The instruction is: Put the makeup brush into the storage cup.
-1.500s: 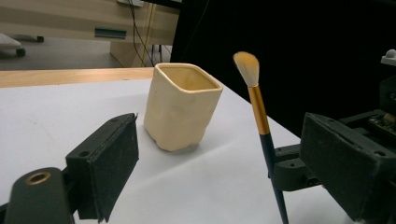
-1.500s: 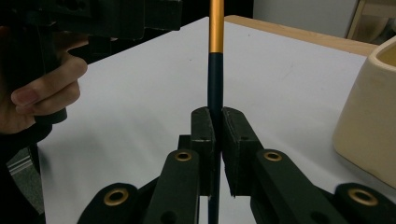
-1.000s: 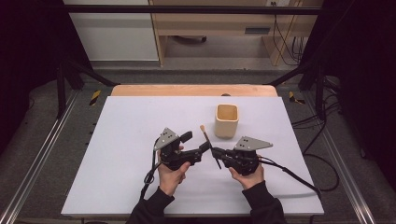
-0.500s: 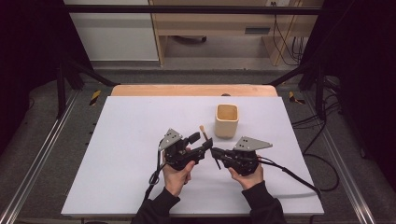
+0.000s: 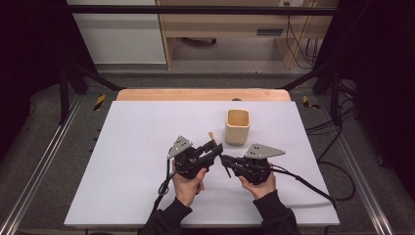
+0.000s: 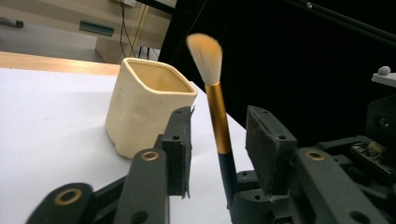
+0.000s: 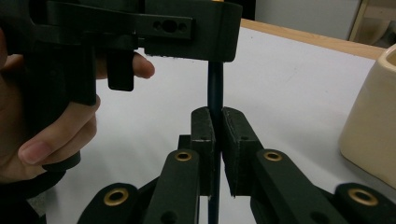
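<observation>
nearest the person, two hands come up from the table's near edge, dark sleeves at the wrists. right hand [image 5: 258, 185] carries the right gripper [image 5: 226, 160]; left hand [image 5: 187, 184] carries the left gripper [image 5: 215, 147]. each has a grey three-cornered plate on top and a black cable trailing back.

right gripper view: matte black jaws pressed together on the thin dark handle of a makeup brush [image 7: 215, 93], pads flat against it on both sides. handle stands upright between them, running up behind the left gripper's black body.

left gripper view: jaws wide apart, holding nothing. the makeup brush [image 6: 213, 88] stands in the gap, touching neither pad as far as can be told. dark lower handle, smooth gold metal ferrule, soft rounded tuft of pale bristles tipped orange.

high view: the two grippers meet nose to nose at the brush [image 5: 218, 152], which tilts up and away toward the cup, bristle end just short of it.

just beyond the brush: a cream ceramic cup [image 5: 238, 126], squarish with rounded corners, glossy, shallow dimples on one wall, open mouth, upright on the table [image 5: 122, 147]. table top is a smooth white sheet; a strip of light wood shows along its far edge, past the cup.
</observation>
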